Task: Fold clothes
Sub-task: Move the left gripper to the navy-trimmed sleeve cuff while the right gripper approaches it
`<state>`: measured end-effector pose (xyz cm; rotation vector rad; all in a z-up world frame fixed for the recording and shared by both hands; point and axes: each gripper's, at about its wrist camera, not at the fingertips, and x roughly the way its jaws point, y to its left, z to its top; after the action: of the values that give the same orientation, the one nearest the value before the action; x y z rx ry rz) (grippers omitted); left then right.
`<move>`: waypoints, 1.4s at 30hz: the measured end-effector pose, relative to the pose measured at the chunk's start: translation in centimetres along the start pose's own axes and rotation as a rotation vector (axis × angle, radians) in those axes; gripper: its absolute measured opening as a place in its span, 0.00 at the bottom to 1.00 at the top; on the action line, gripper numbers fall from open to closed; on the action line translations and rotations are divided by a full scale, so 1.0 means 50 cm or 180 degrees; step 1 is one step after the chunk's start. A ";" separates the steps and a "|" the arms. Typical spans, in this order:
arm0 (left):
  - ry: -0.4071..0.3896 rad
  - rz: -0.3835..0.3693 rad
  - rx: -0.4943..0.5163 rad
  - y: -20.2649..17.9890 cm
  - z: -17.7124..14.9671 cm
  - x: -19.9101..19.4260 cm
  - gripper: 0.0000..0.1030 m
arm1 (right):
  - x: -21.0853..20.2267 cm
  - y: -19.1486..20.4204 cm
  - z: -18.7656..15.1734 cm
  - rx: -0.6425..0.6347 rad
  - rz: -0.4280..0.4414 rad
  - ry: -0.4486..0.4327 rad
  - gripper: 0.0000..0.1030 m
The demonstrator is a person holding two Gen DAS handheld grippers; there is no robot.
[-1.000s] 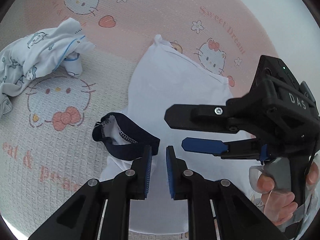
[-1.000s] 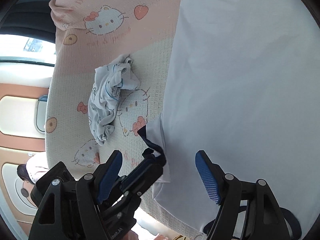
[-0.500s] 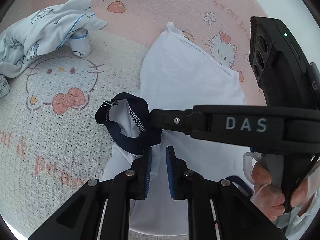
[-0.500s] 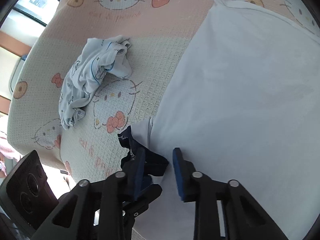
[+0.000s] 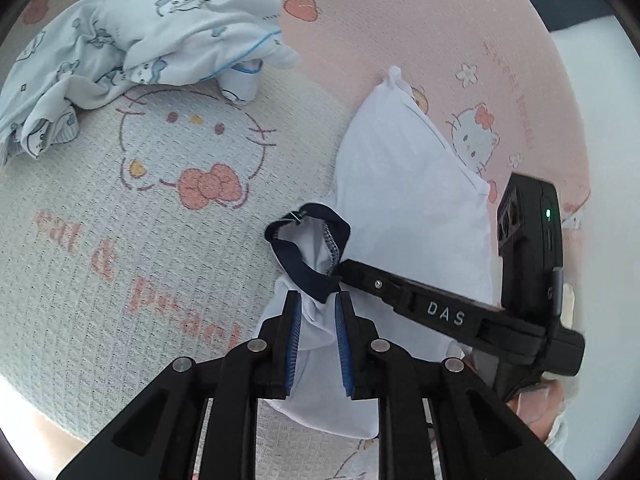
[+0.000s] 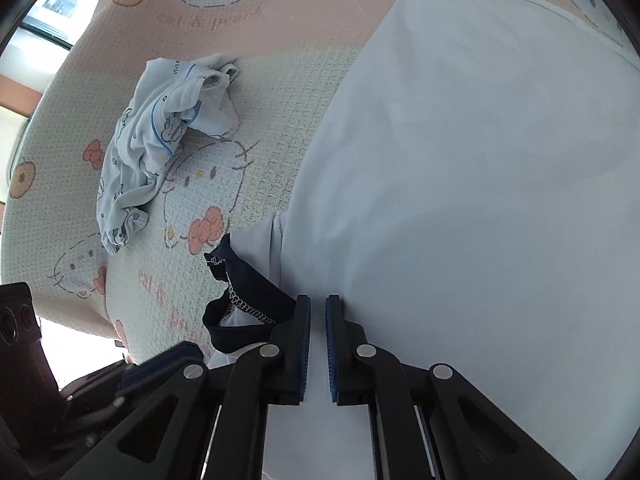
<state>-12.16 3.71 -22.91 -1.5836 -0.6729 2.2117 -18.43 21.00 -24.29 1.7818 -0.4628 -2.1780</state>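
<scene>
The white shirt (image 5: 404,208) is spread on the blanket (image 5: 120,240) at 3 o'clock in the left view. The left gripper (image 5: 317,304) is narrowed around the shirt below its navy collar (image 5: 308,268). The right gripper (image 6: 318,308) is clamped on the shirt beside the collar. Crumpled clothing (image 5: 120,48) is seen at 10 o'clock.

garments: 2 | white T-shirt with navy collar (image 5: 412,216): 1 | crumpled pale-blue cartoon-print garment (image 5: 120,52): 1 | Hello Kitty blanket (image 5: 120,240): 1 | two-finger grippers: 2, left gripper (image 5: 317,300), right gripper (image 6: 317,308) | person's hand (image 5: 544,408) seen: 1
</scene>
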 end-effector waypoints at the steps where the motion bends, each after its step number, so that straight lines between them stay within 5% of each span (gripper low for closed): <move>1: -0.0006 -0.0033 -0.0037 0.006 0.007 0.001 0.25 | 0.002 0.002 -0.002 -0.0025 -0.0016 0.0019 0.06; 3: -0.0018 -0.0098 -0.0112 0.018 0.022 0.004 0.53 | 0.005 0.005 -0.005 -0.0071 -0.0048 0.0044 0.06; 5: -0.0030 -0.0163 -0.0187 0.029 0.036 0.007 0.60 | 0.002 0.003 -0.008 -0.0073 -0.0053 0.0031 0.06; 13: 0.0171 -0.0236 -0.0583 0.074 0.076 0.079 0.60 | -0.013 -0.010 -0.014 -0.0003 0.0023 -0.0017 0.06; 22: 0.0164 -0.0147 -0.0291 0.053 0.087 0.086 0.60 | -0.042 0.011 -0.007 -0.0160 0.0055 -0.0291 0.07; 23: 0.0160 -0.0120 -0.0220 0.048 0.089 0.088 0.58 | -0.048 0.013 -0.007 -0.0190 0.0073 -0.0334 0.07; 24: 0.0156 -0.0084 -0.0144 0.043 0.091 0.089 0.39 | -0.050 0.017 -0.004 -0.0222 0.0082 -0.0358 0.07; 26: 0.0149 0.0187 0.0135 0.029 0.090 0.089 0.18 | -0.051 0.027 0.001 -0.0290 0.0093 -0.0387 0.14; 28: 0.0234 0.0315 0.0282 0.023 0.087 0.096 0.18 | -0.045 0.041 0.000 -0.0382 0.0082 -0.0343 0.25; 32: 0.0352 0.0041 0.0206 0.043 0.083 0.092 0.18 | -0.027 0.073 -0.002 -0.0615 -0.0035 -0.0230 0.25; 42: 0.0504 -0.0101 0.0007 0.054 0.140 0.125 0.19 | 0.015 0.127 0.031 -0.1003 -0.0350 -0.0095 0.25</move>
<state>-20.80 3.49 -27.47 -1.7129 -0.6444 2.0374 -19.98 15.04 -22.00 1.6377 -0.0226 -2.2065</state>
